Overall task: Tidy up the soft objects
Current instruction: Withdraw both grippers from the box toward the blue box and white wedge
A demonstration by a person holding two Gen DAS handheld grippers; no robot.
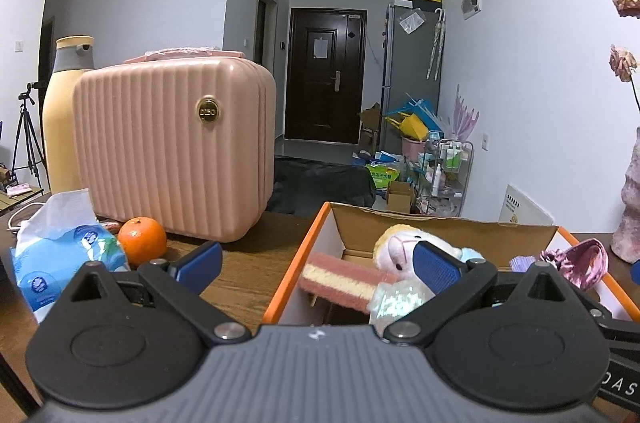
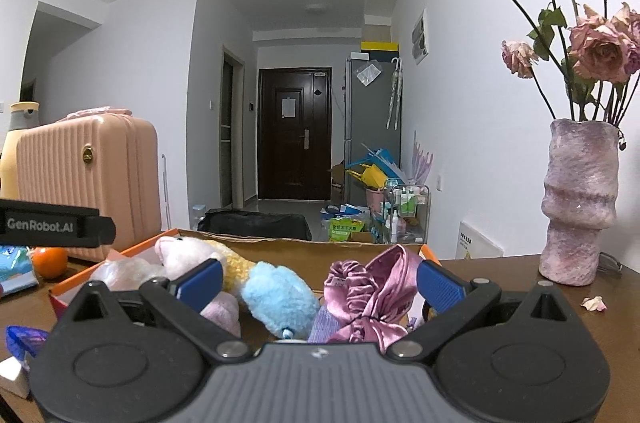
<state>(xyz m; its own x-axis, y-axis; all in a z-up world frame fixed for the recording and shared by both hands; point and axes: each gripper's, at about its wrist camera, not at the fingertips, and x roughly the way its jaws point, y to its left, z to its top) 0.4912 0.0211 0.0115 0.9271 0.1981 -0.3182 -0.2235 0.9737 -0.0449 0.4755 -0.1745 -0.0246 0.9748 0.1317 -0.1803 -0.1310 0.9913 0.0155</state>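
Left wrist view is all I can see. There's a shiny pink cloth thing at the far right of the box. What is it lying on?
Observer: The right wrist view shows it whole. It is a pink satin hair tie in the cardboard box, lying on a purple knitted cloth.
Visitor: Is the other tool gripping it?
Observer: No. The right gripper has its fingers spread wide and closed on nothing.
Visitor: Is there anything by that pink vase at my edge?
Observer: A fallen petal lies on the table beside the vase.
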